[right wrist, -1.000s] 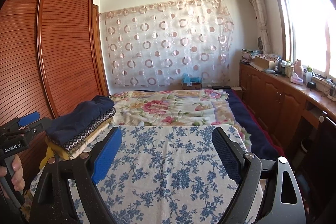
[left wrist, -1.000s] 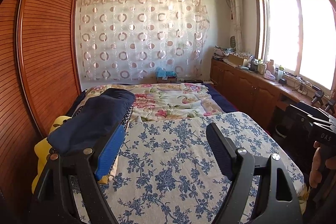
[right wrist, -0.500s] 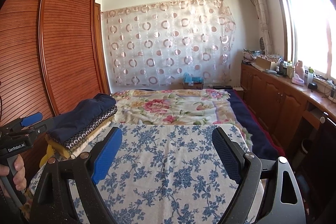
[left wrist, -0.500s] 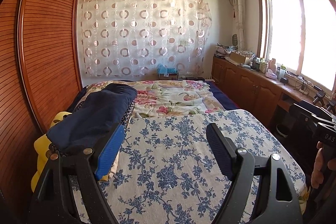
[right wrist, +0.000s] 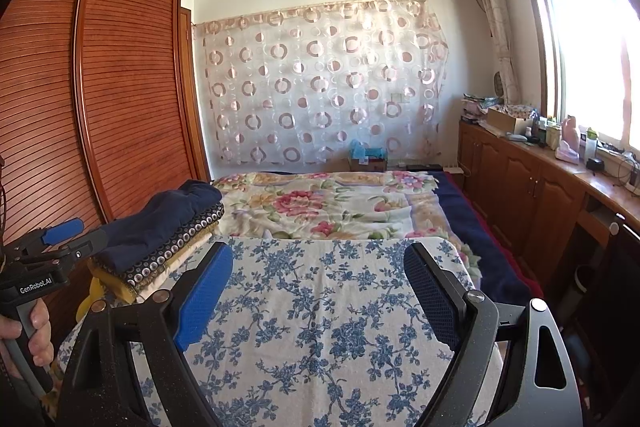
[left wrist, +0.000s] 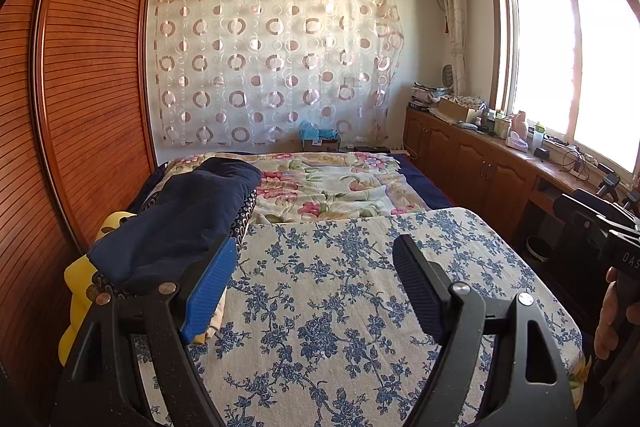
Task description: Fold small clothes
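**Both grippers empty; the folded stack sits off your left side**

Your left gripper (left wrist: 312, 291) hangs over the blue-flowered cloth (left wrist: 360, 307) with its fingers spread wide and nothing between them. Your right gripper (right wrist: 318, 291) is the same: fingers apart, only flowered cloth showing in the gap.

The clothes are all in one place, the folded stack (left wrist: 176, 227) at the left edge of the cloth, against the wardrobe (left wrist: 80, 107) side. From the left gripper it lies just ahead and to the left, nearly touching the blue pad, with its long axis running away from you toward the head of the bed (left wrist: 328, 187). Your left hand is plainly the nearer one; the right gripper stands well apart from the stack, across the cloth.

The left view shows mostly the navy top piece and a yellow edge below. The right view gives you the stack (right wrist: 160, 243) side-on, so you can count layers: navy on top, a dotted dark piece, pale and mustard pieces under it. It also shows your left hand (right wrist: 28, 331) on its handle.

No unfolded garment shows on the cloth in either view, so I judge the folding is done or the next piece lies out of frame.
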`<action>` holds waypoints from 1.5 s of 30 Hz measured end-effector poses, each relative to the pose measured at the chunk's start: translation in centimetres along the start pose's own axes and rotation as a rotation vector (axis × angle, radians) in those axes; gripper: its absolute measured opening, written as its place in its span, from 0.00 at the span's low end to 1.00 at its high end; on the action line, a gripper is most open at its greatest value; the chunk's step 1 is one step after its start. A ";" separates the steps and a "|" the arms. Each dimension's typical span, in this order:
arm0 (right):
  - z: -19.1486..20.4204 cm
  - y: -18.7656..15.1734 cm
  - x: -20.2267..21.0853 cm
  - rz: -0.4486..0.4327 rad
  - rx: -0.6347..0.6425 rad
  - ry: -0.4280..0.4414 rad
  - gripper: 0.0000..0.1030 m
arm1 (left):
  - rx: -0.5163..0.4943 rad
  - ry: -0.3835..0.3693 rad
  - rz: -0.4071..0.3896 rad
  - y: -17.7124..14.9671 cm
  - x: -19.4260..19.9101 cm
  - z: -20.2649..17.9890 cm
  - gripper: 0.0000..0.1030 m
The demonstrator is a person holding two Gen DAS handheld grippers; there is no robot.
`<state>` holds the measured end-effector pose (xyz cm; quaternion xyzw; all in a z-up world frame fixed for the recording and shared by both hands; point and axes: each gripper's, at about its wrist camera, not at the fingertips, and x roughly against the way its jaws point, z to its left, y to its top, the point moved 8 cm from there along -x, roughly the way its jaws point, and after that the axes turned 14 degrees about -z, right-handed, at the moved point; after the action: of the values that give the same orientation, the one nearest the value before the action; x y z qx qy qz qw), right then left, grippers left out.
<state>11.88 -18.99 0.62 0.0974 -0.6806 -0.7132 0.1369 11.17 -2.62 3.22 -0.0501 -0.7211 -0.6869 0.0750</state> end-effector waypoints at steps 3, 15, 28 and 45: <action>-0.1 0.0 0.0 0.000 0.002 0.001 0.86 | 0.002 -0.001 0.000 0.0 0.0 0.0 0.79; -0.5 -0.1 -0.1 0.001 0.005 -0.001 0.86 | 0.001 -0.001 0.001 0.0 0.0 0.1 0.79; -0.6 -0.2 -0.1 0.004 0.003 0.005 0.86 | 0.001 -0.001 0.003 0.0 0.0 0.1 0.79; -0.7 -0.1 -0.1 0.000 0.004 0.006 0.86 | 0.000 0.000 0.002 0.0 -0.1 0.2 0.79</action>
<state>12.19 -19.58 0.43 0.0996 -0.6815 -0.7116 0.1390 11.22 -2.44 3.17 -0.0509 -0.7210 -0.6869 0.0754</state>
